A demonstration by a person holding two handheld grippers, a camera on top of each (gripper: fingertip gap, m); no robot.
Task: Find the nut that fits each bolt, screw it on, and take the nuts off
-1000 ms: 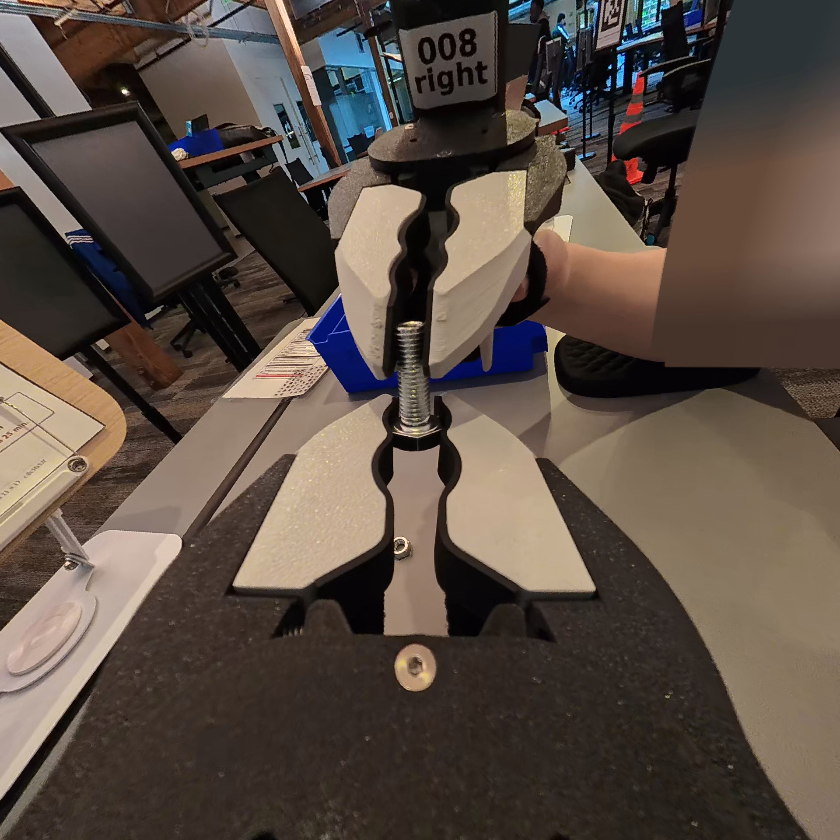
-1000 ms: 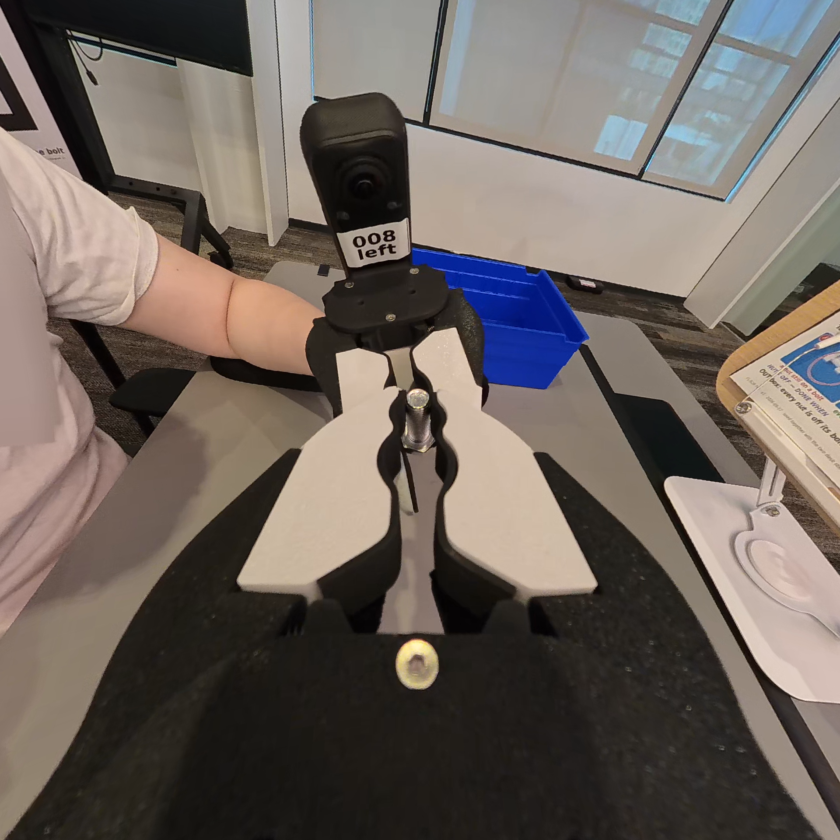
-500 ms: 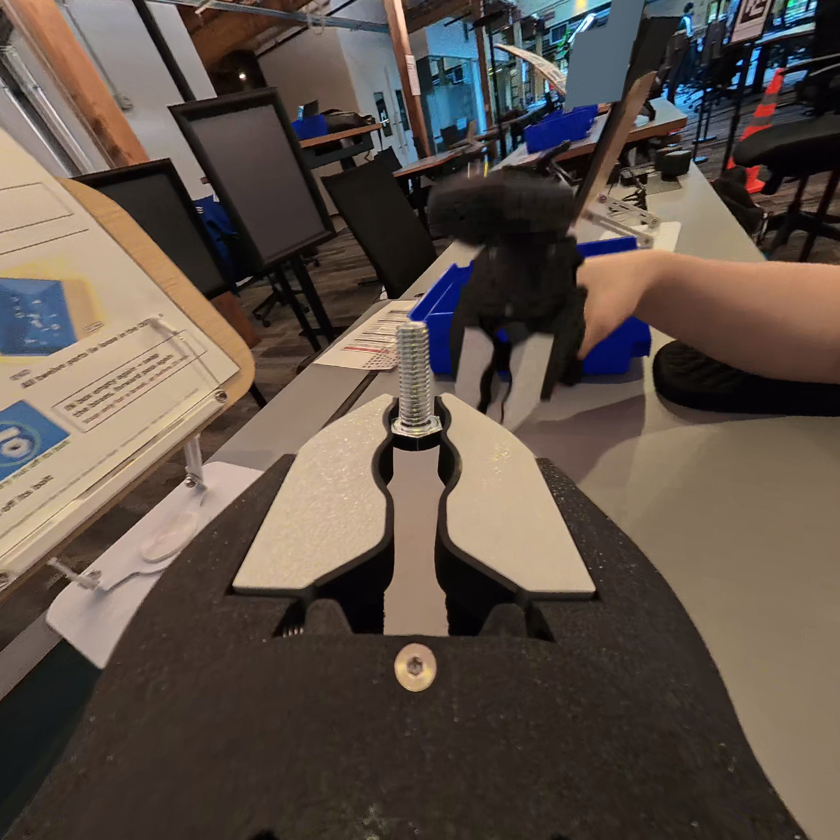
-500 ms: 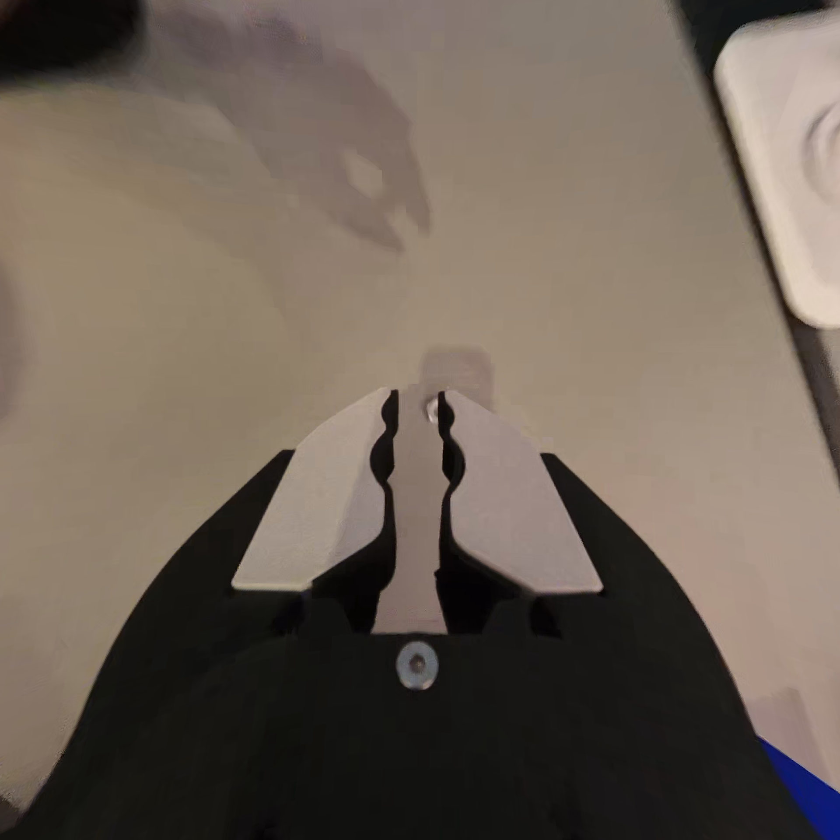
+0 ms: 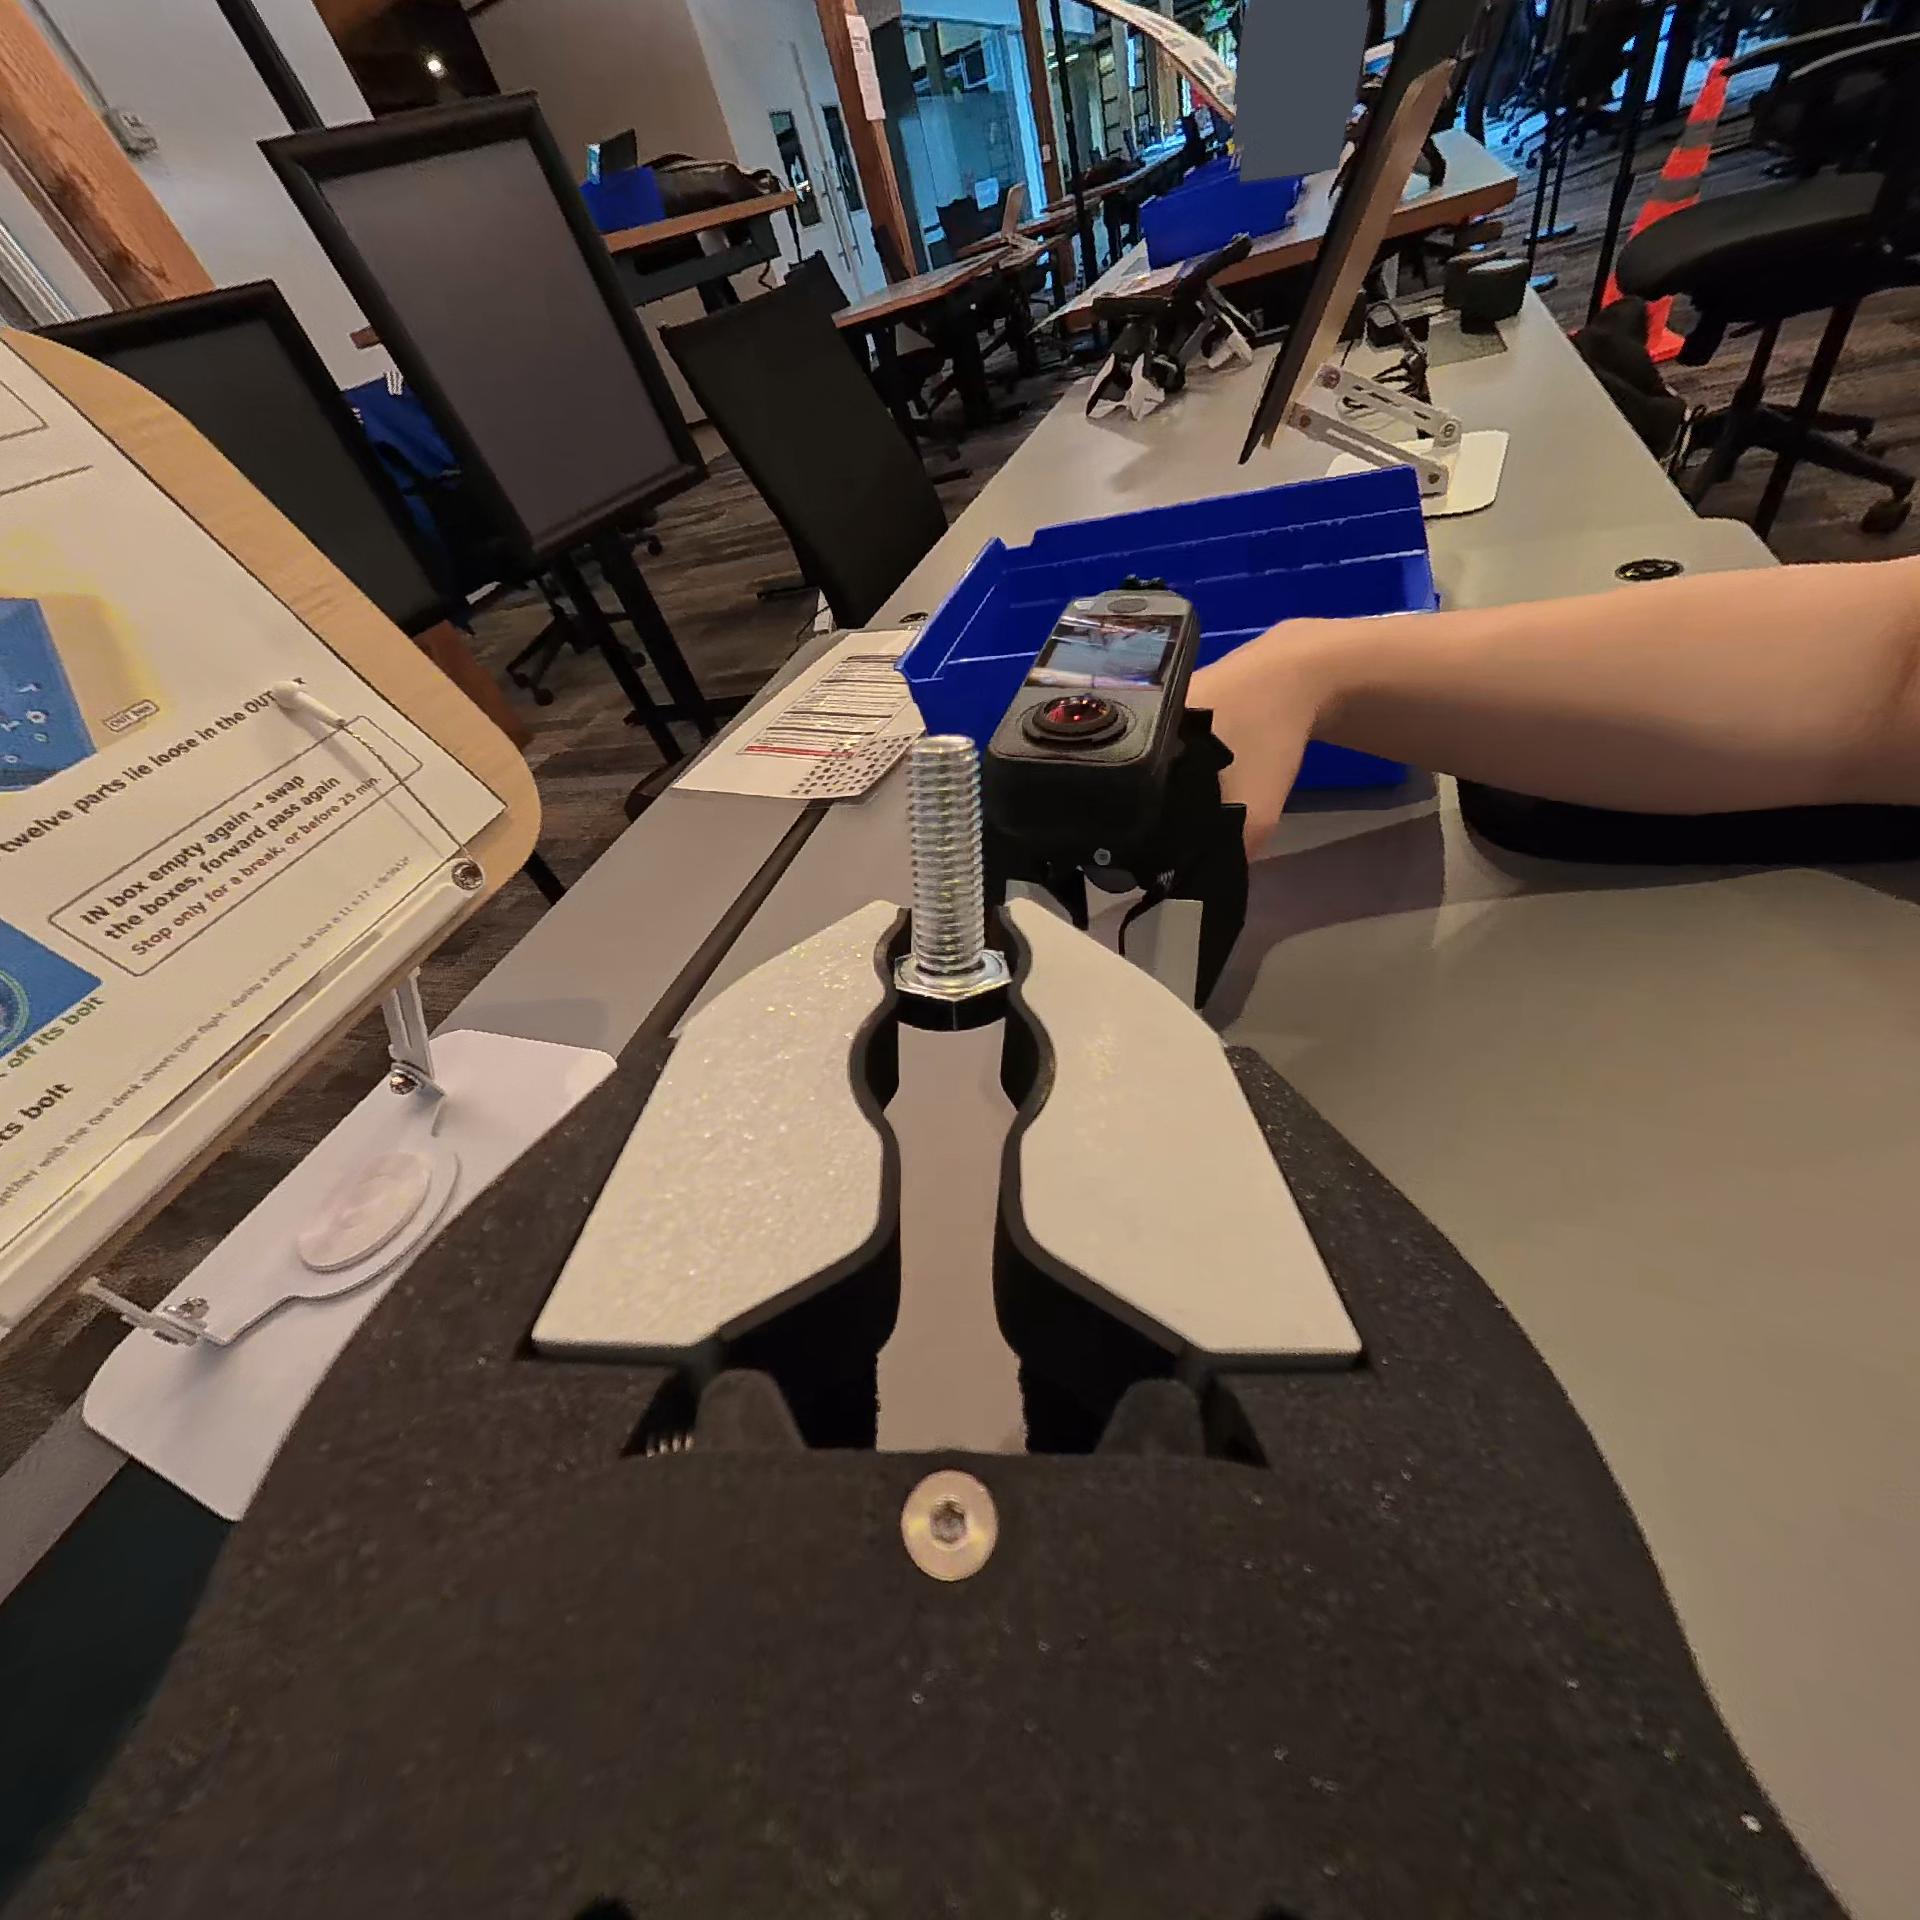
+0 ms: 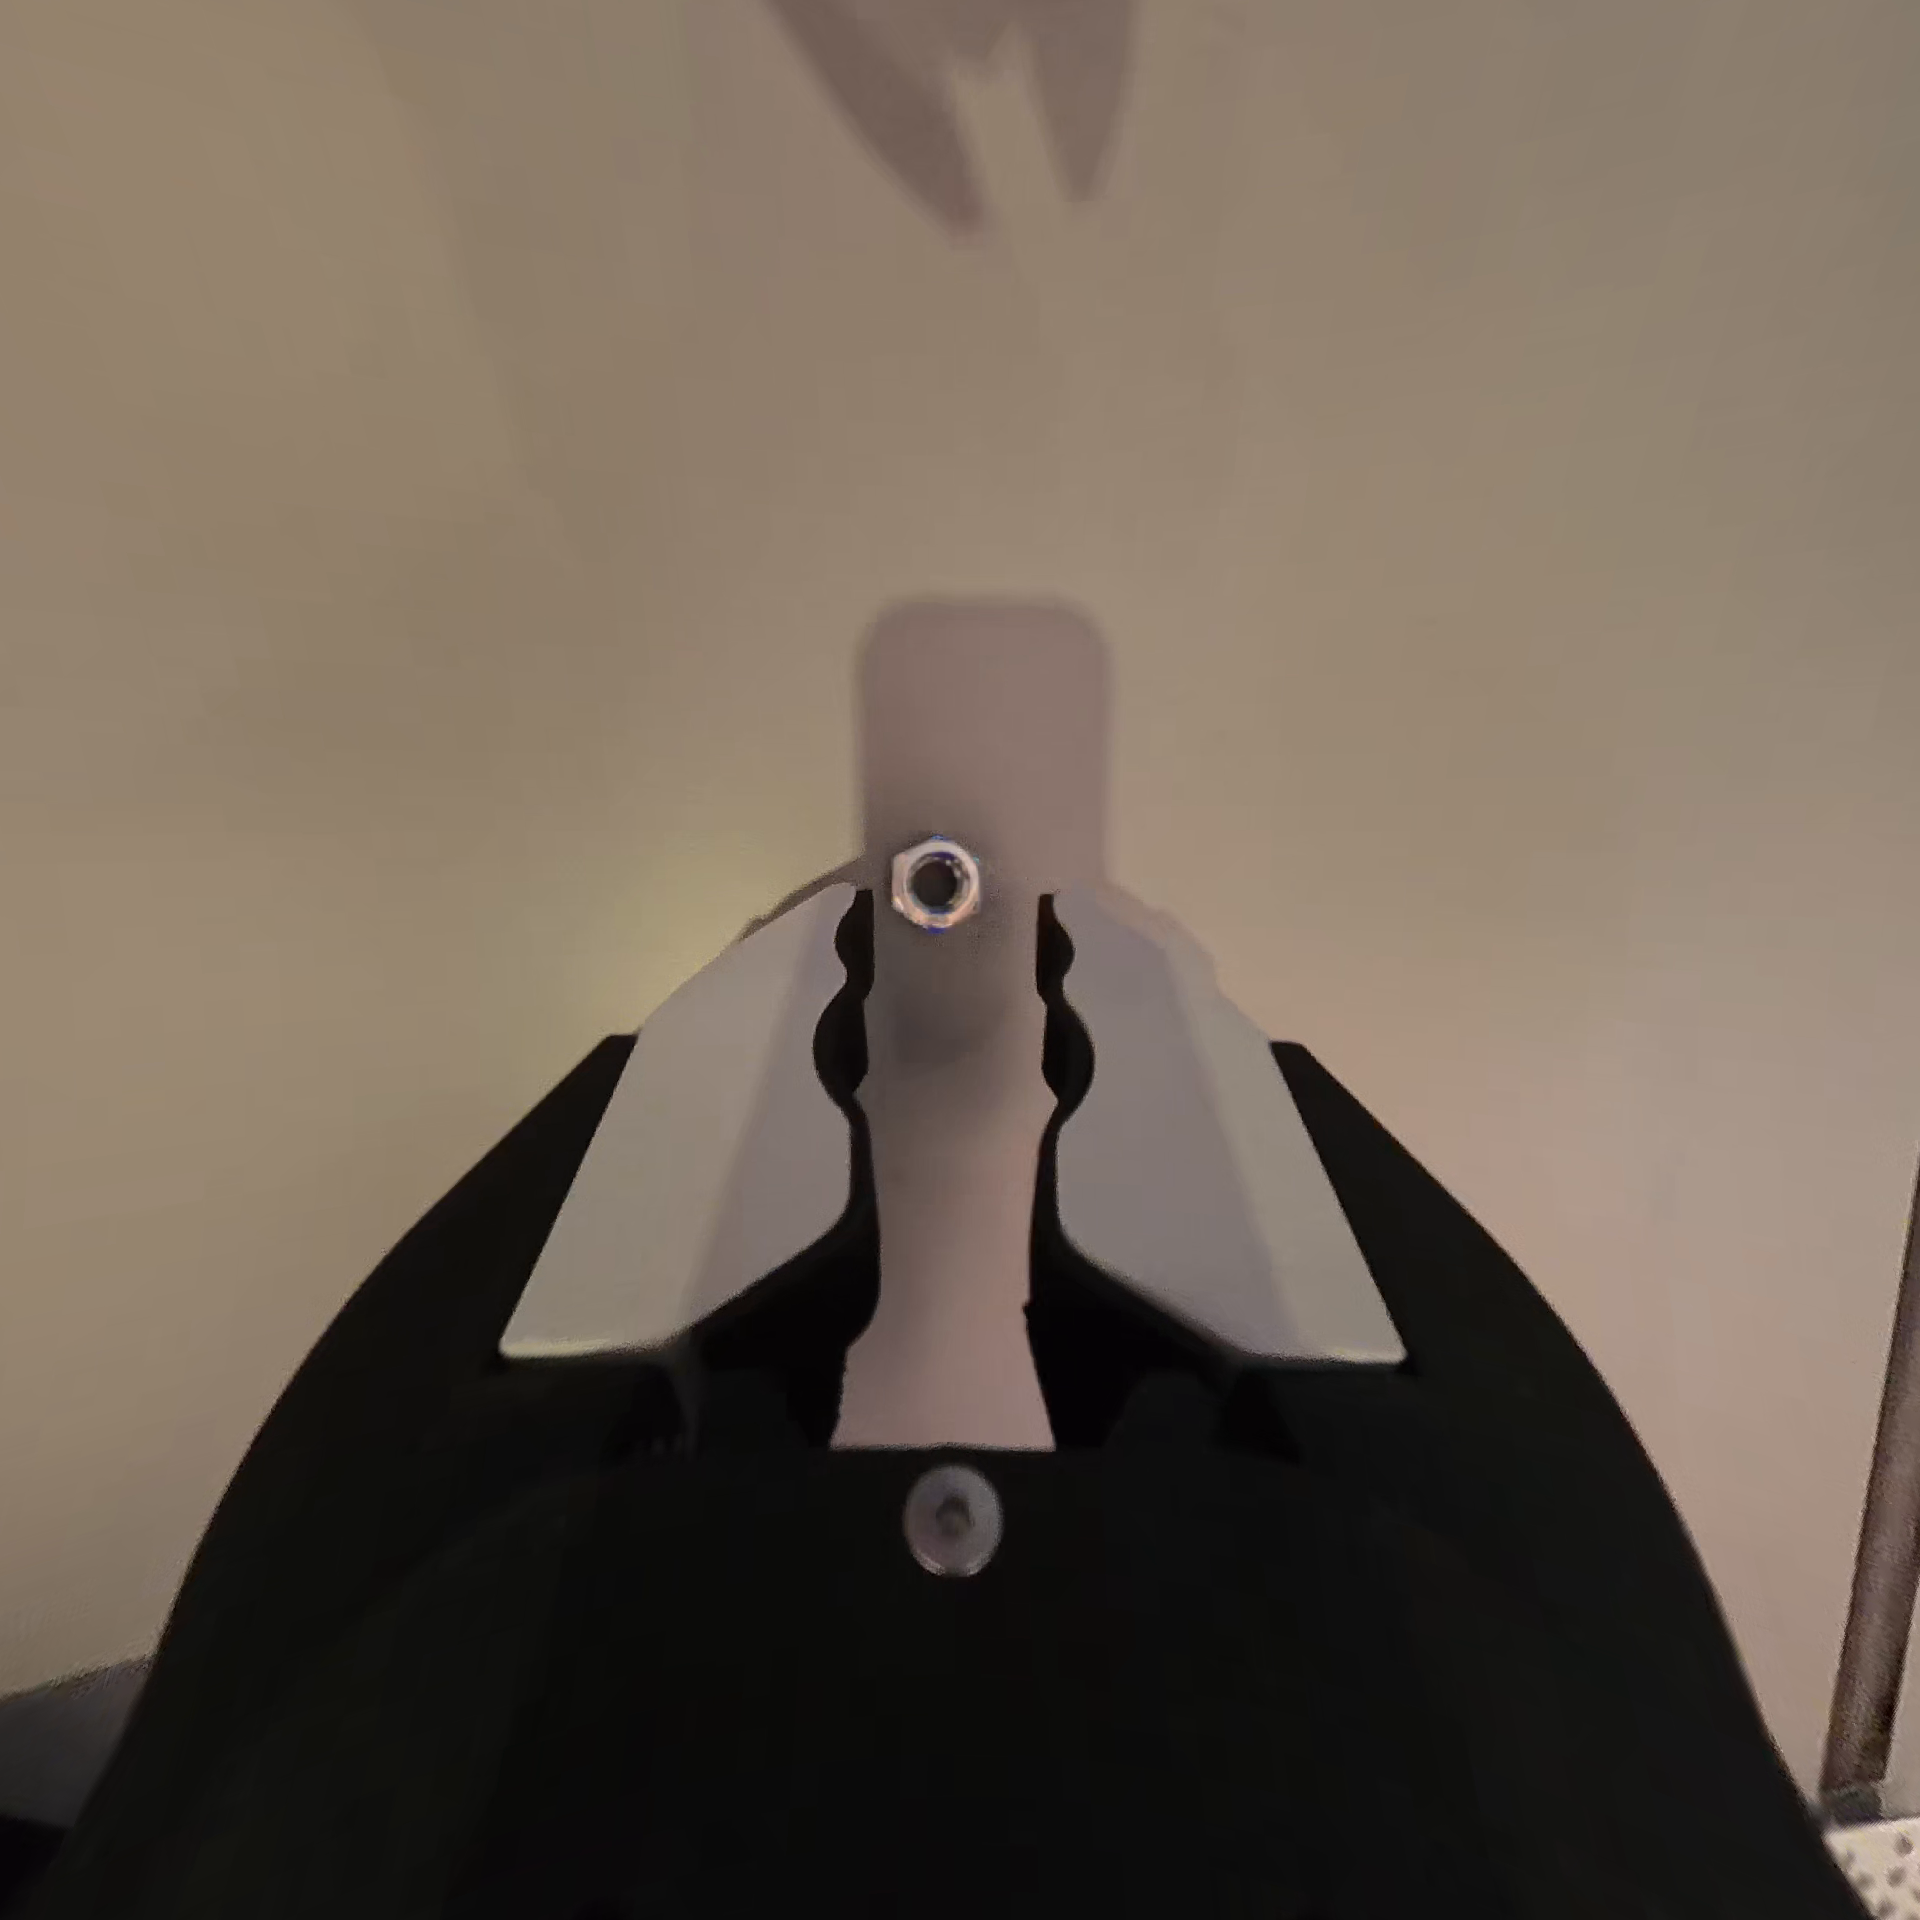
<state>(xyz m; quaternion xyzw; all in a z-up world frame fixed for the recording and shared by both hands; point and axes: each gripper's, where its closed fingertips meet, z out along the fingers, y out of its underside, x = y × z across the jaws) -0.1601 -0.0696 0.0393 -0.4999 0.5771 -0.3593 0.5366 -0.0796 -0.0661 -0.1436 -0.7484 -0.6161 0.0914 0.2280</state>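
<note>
Left gripper (image 5: 948, 971): jaws clamped on the head of the bolt (image 5: 943, 852), threaded shank upright and bare. Right gripper (image 6: 948, 914): jaws apart, now released from the shank they gripped a second ago and pointed straight down at the grey surface (image 6: 1455, 520), a small hex nut (image 6: 936, 884) lying flat between the tips, untouched. Beyond the bolt, the right gripper sits low on the surface, just in front of the blue bin (image 5: 1226, 582). Judged: the work has shifted from holding the bolt to fetching a nut; closing on it comes next.
</note>
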